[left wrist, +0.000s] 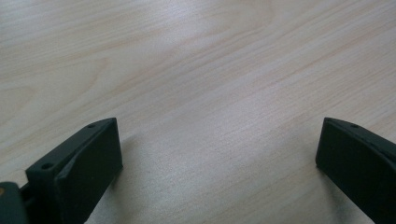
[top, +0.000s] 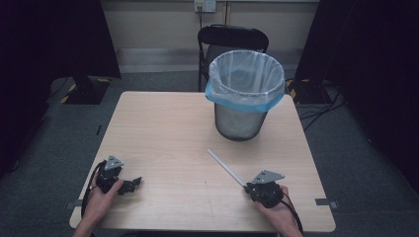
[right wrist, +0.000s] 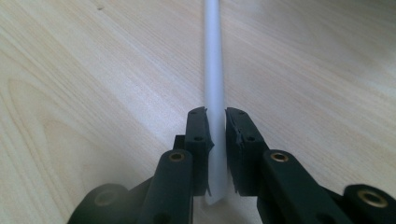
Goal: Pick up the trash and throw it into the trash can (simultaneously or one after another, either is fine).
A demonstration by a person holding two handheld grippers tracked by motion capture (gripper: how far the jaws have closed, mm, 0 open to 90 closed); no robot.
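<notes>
You've got the white straw point(right wrist: 214, 70) clamped near its lower end in your right tongs point(right wrist: 217, 135), both jaws pressed against its sides, the shaft running straight up the middle of the right gripper view. In the high view it slants from the right tongs point(top: 249, 186) at lower right up toward the centre of the frame, pointing roughly at the bin. It looks to be lying on the surface point(top: 163, 128) or only just clear of it; I can't tell which.

The wire waste bin point(top: 245, 94), lined with a clear bag, stands at upper centre of the frame, well apart from the straw's tip.

Your left tongs point(top: 131, 184) sit at lower left, jaws spread wide with bare wood between them.

My read: the pick-up is in hand. Next you'd need to lift, carry over the rim, then release.
</notes>
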